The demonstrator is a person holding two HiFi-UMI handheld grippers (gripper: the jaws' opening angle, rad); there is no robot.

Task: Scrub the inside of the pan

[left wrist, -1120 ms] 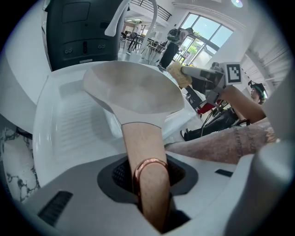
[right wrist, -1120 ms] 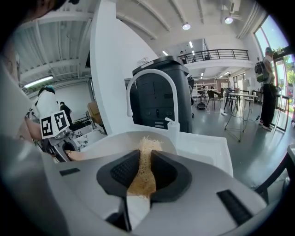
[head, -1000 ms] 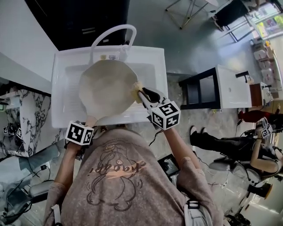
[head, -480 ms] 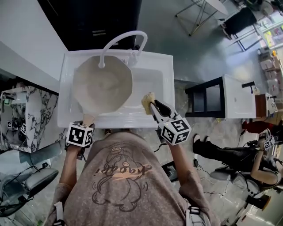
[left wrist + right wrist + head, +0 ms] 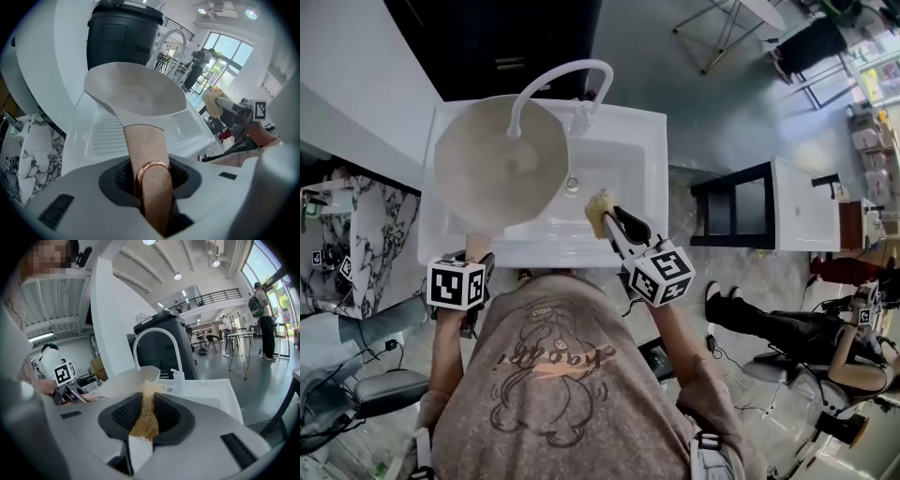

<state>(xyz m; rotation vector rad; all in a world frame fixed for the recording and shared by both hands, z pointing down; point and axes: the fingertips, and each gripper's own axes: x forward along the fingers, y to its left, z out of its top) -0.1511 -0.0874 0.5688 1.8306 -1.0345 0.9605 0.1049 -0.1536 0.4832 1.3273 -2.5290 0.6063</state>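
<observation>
A cream pan point(image 5: 492, 164) hangs over the left half of the white sink point(image 5: 633, 159), under the arched faucet point(image 5: 562, 80). Its wooden handle with a copper ring point(image 5: 151, 176) sits between the jaws of my left gripper point(image 5: 472, 255), which is shut on it. My right gripper point(image 5: 606, 221) is shut on a yellowish fibre scrubber point(image 5: 599, 211), held over the sink's front rim, to the right of the pan and apart from it. The scrubber point(image 5: 143, 413) fills the gap between the right jaws, with the pan point(image 5: 126, 378) beyond. The pan's inside point(image 5: 140, 96) looks bare and pale.
A black cabinet point(image 5: 506, 42) stands behind the sink. A marble-patterned counter point(image 5: 356, 244) lies to the left. A black and white side table point(image 5: 769, 206) stands to the right, and a seated person point(image 5: 825, 328) is further right.
The pan has shifted left and back under the faucet. The right gripper with the scrubber has come away from the pan's rim and now sits apart from it.
</observation>
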